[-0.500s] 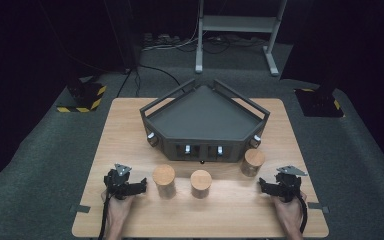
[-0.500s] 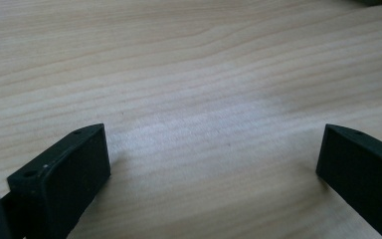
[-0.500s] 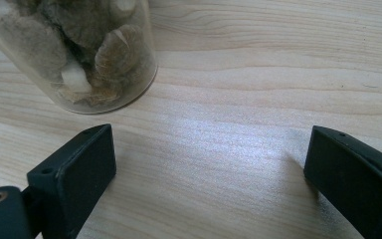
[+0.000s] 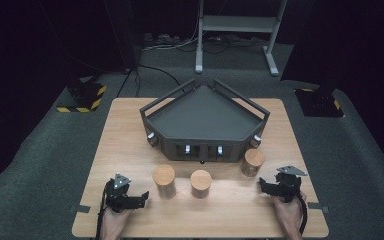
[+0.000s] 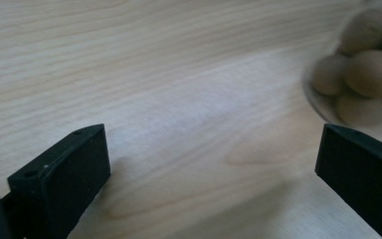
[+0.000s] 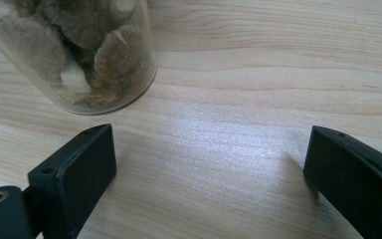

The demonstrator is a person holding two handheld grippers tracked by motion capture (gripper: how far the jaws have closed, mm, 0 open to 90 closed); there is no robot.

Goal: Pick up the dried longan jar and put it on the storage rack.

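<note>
The high view looks forward and down over the whole desk [image 4: 130, 125] from its near edge, while both gripper views skim close above its wooden top, each catching a nearby jar [image 6: 74, 55].

Three jars stand on the tabletop [image 4: 130, 125]: left jar [image 4: 164, 181] just beside the left gripper [image 4: 139, 199] fingers, right jar [image 4: 253, 162] near the right gripper [image 4: 266, 187], middle jar [image 4: 200, 183] between.

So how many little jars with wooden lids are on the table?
3. The left jar stands nearest the left gripper, the middle jar is in front of the dark tray, and the right jar is by the tray's right corner, near the right gripper. None looks hidden.
</note>
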